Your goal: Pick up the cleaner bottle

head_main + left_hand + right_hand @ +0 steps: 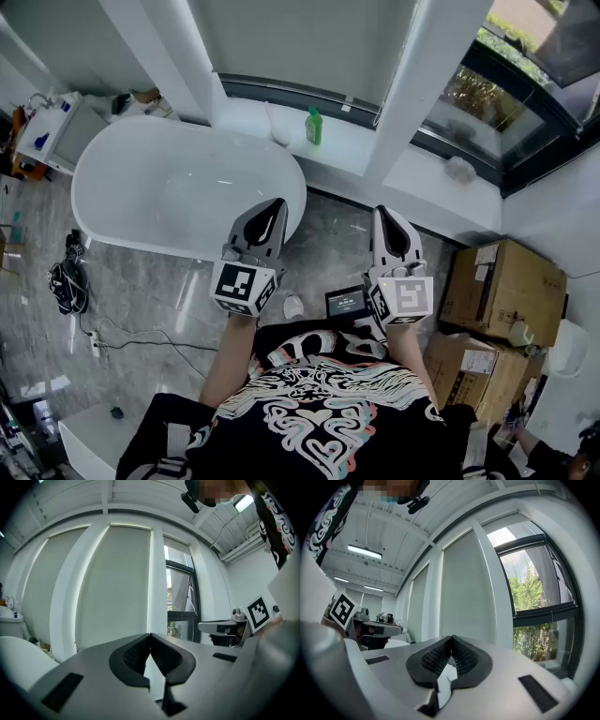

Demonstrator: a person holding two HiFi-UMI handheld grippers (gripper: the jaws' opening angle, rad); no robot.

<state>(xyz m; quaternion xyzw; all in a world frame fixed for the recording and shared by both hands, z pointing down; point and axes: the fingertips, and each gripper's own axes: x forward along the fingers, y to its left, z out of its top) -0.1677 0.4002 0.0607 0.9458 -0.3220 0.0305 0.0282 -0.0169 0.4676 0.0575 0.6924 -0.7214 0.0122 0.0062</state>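
A small green cleaner bottle (313, 126) stands upright on the white window sill (352, 150) behind the bathtub, seen only in the head view. My left gripper (275, 206) is held level over the tub's right end, well short of the bottle, its jaws shut with nothing between them. My right gripper (386, 217) is held level over the grey floor to the right, also shut and empty. Both gripper views look at window blinds and pillars; the left gripper (149, 639) and right gripper (452, 641) show their dark pads pressed together. The bottle is not in either gripper view.
A white oval bathtub (122, 178) fills the left. White pillars (412, 94) rise on either side of the sill. Cardboard boxes (502, 286) are stacked at the right. A small screen device (345, 303) and cables (70, 277) lie on the floor.
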